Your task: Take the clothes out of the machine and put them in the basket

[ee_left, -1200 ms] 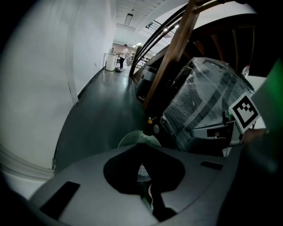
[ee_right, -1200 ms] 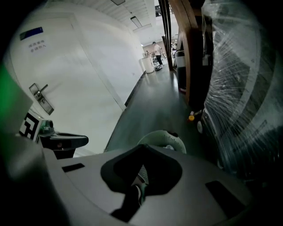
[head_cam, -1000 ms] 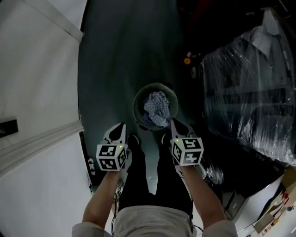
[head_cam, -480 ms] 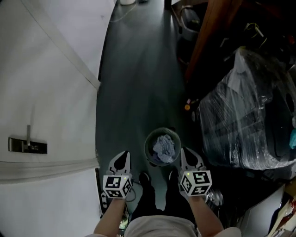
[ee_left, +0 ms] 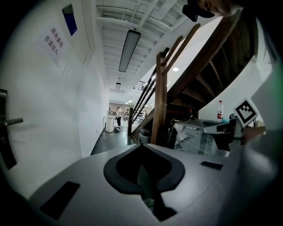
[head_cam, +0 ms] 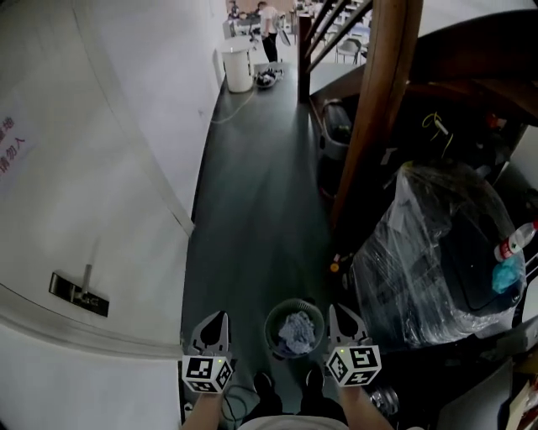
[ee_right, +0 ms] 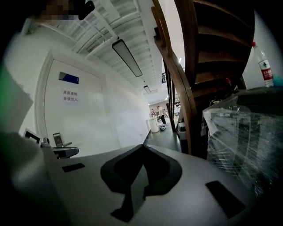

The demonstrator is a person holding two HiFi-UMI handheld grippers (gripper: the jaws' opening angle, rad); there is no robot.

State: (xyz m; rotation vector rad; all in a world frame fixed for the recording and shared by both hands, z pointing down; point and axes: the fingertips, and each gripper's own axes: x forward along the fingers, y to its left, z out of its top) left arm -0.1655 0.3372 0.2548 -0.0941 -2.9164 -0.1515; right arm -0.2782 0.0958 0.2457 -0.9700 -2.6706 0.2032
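A round dark basket (head_cam: 271, 317) stands on the dark floor at the bottom of the head view, with a blue-white checked cloth (head_cam: 296, 331) bundled inside it. My left gripper (head_cam: 215, 316) is held up to the left of the basket and my right gripper (head_cam: 336, 308) to its right, both well above it. Each gripper's jaws meet in a point with nothing between them. The left gripper (ee_left: 142, 144) and the right gripper (ee_right: 142, 147) point nearly level down a corridor. No machine is in view.
A white door with a lever handle (head_cam: 81, 294) fills the left side. On the right a wooden stair post (head_cam: 380, 101) and a plastic-wrapped bulky thing (head_cam: 437, 252) narrow the corridor. A white bin (head_cam: 239, 69) and a person (head_cam: 269, 25) are at the far end.
Both grippers rose together and tipped up toward level, staying shut. The head view swung up, so the basket now sits small at the bottom and the corridor shows.
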